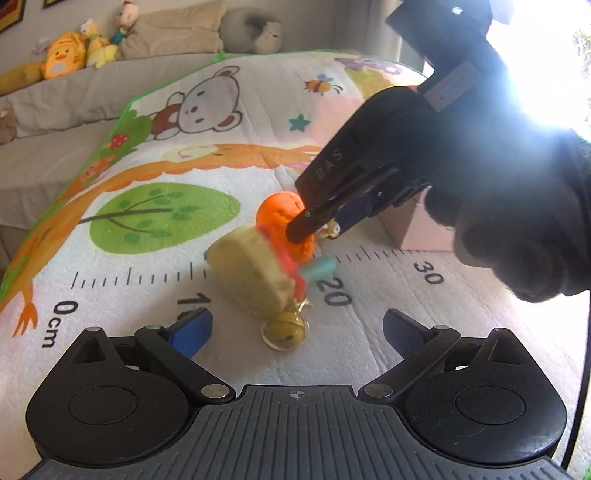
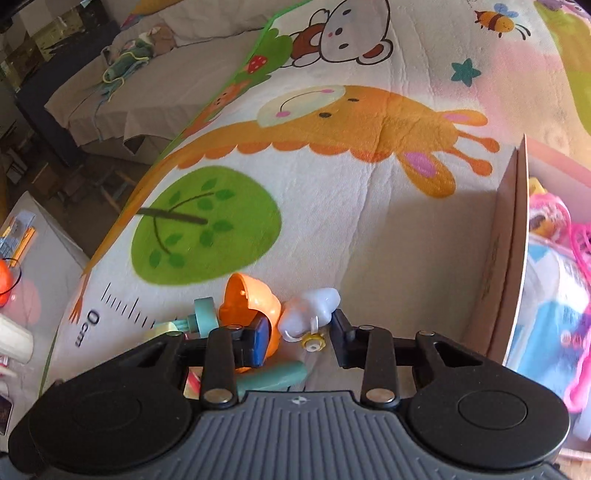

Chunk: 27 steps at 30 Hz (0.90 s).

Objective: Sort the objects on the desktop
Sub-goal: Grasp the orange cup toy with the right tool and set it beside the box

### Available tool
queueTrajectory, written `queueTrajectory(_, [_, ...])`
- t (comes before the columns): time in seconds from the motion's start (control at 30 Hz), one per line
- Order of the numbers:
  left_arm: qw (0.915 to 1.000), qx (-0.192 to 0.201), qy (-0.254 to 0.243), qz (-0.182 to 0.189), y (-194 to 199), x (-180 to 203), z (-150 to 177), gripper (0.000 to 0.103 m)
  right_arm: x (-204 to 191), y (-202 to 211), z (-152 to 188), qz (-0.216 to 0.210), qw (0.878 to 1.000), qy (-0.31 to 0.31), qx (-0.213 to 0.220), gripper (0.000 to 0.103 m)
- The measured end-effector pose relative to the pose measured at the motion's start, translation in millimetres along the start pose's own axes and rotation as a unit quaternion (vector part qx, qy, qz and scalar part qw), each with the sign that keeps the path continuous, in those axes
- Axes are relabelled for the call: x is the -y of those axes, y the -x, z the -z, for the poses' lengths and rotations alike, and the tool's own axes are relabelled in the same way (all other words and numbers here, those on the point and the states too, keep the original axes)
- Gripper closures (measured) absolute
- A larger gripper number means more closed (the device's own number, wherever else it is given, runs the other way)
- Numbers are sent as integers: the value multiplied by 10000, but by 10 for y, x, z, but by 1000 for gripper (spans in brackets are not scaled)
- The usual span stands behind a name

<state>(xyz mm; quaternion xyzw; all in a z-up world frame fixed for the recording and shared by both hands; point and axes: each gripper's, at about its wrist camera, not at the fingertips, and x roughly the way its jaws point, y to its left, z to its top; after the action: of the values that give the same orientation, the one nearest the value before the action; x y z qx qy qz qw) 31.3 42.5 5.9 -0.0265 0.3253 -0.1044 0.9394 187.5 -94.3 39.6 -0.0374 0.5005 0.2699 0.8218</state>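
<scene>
A heap of small toys lies on the cartoon play mat (image 1: 155, 155) near the 20 cm mark. It holds an orange toy (image 1: 282, 218), a yellow sponge-like block (image 1: 251, 275), a teal piece (image 1: 319, 269) and a gold bell charm (image 1: 285, 332). My left gripper (image 1: 295, 328) is open, just short of the bell. My right gripper (image 2: 299, 341) is open around a white cloud-shaped charm (image 2: 310, 308) with a small yellow ring (image 2: 313, 341). Its left finger touches the orange toy (image 2: 251, 299). In the left wrist view the right gripper (image 1: 325, 229) comes in from the right over the orange toy.
A pink cardboard box (image 2: 511, 258) stands right of the heap, holding pink and blue items (image 2: 557, 258); its corner (image 1: 421, 225) shows in the left wrist view. Plush toys (image 1: 74, 51) and cushions (image 1: 177, 33) line a grey sofa behind the mat. Clutter lies beyond the mat's left edge (image 2: 14, 332).
</scene>
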Motion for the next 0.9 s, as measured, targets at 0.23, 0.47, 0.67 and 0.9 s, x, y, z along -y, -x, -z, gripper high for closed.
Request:
queueTrajectory(0.23, [9994,-208,-272,-4,36,92,79,1,312,766,782,155,9966,-372,717,70])
queueTrajectory(0.47, [9983,-175,-424,-358,134,138,32,1,694,1166,1374,1068,9834,-529,1368,45])
queueTrajectory(0.67, [9960,38,-667,-596,283,285,-88,1,785,1282,1724,1488,9707,-542,1807,26])
queueTrajectory(0.9, [9928,-29,-1191,-126,185,694,-121,0,943,1362,2005,1512,9611,-916,2121,22])
